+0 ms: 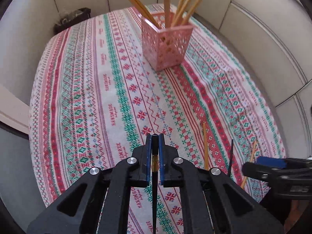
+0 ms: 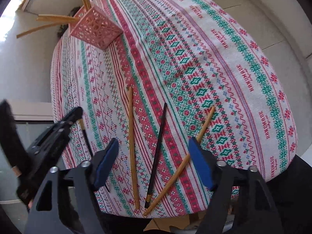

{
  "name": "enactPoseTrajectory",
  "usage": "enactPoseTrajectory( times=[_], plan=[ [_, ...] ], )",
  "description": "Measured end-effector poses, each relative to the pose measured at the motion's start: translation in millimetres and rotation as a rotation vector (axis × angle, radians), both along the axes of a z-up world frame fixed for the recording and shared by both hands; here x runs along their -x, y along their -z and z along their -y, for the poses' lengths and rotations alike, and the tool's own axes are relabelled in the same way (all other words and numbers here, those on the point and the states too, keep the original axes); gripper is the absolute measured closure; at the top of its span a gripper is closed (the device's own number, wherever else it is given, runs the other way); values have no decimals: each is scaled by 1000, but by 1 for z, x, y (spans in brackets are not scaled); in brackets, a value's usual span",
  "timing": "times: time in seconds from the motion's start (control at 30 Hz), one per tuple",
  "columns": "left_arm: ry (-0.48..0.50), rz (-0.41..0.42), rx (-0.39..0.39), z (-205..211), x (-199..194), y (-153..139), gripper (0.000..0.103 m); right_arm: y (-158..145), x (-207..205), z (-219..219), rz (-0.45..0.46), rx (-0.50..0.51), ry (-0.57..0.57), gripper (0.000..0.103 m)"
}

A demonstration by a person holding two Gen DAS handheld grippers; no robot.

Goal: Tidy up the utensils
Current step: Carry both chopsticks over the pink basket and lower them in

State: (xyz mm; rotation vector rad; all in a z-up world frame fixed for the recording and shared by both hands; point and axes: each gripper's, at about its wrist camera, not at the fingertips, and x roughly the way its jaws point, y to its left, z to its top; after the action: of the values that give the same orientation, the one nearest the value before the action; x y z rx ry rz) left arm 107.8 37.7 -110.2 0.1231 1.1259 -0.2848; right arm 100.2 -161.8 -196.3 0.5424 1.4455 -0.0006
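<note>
A pink lattice holder (image 1: pixel 167 42) stands upright on the patterned tablecloth (image 1: pixel 81 89) at the far side, with several wooden chopsticks (image 1: pixel 185 2) in it; it also shows in the right wrist view (image 2: pixel 95 31). My left gripper (image 1: pixel 155 136) is shut on a black chopstick (image 1: pixel 155 175), low over the near edge. My right gripper (image 2: pixel 154 148) is open above three loose chopsticks: a wooden one (image 2: pixel 132 146), a black one (image 2: pixel 158 146) and another wooden one (image 2: pixel 183 161). The left gripper shows at the left of the right wrist view (image 2: pixel 76 113).
The table is small and round, with white panelled walls (image 1: pixel 263 29) close behind it. A dark object (image 1: pixel 74 17) sits beyond the table's far left edge. The loose chopsticks lie near the table's near edge (image 2: pixel 148 210).
</note>
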Motion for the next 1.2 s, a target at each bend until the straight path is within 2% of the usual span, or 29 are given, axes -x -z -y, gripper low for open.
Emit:
enactPoseTrajectory(
  times=[0.07, 0.2, 0.27, 0.33, 0.37, 0.5, 0.7, 0.8, 0.87, 0.93, 1.2],
  plan=[
    [-17, 36, 32, -10, 6, -16, 97, 9, -6, -9, -29, 52, 5, 59],
    [-52, 92, 56, -32, 2, -34, 97, 27, -15, -23, -70, 123, 12, 61],
    [-59, 101, 65, -39, -3, -43, 97, 24, -17, -32, -56, 170, 5, 65],
    [-66, 116, 75, -43, -5, -51, 97, 15, -18, -41, -30, 213, -11, 80],
    [-70, 124, 83, -45, -3, -54, 97, 14, -19, -45, -28, 215, -30, 97],
    [-87, 167, 123, -53, 1, -70, 97, -11, -17, -50, 80, 212, -32, 98],
    [-126, 272, 213, -64, 15, -103, 97, -106, 11, -50, 433, 182, -87, 98],
    [-140, 339, 240, -64, 25, -123, 97, -147, 32, -33, 566, 164, -93, 98],
    [-147, 382, 247, -63, 30, -136, 97, -163, 41, -20, 616, 150, -99, 98],
    [-148, 416, 260, -59, 33, -148, 97, -166, 53, -14, 649, 136, -101, 98],
    [-131, 479, 258, -31, 26, -185, 97, -209, 27, 14, 715, 71, -94, 98]
  ],
)
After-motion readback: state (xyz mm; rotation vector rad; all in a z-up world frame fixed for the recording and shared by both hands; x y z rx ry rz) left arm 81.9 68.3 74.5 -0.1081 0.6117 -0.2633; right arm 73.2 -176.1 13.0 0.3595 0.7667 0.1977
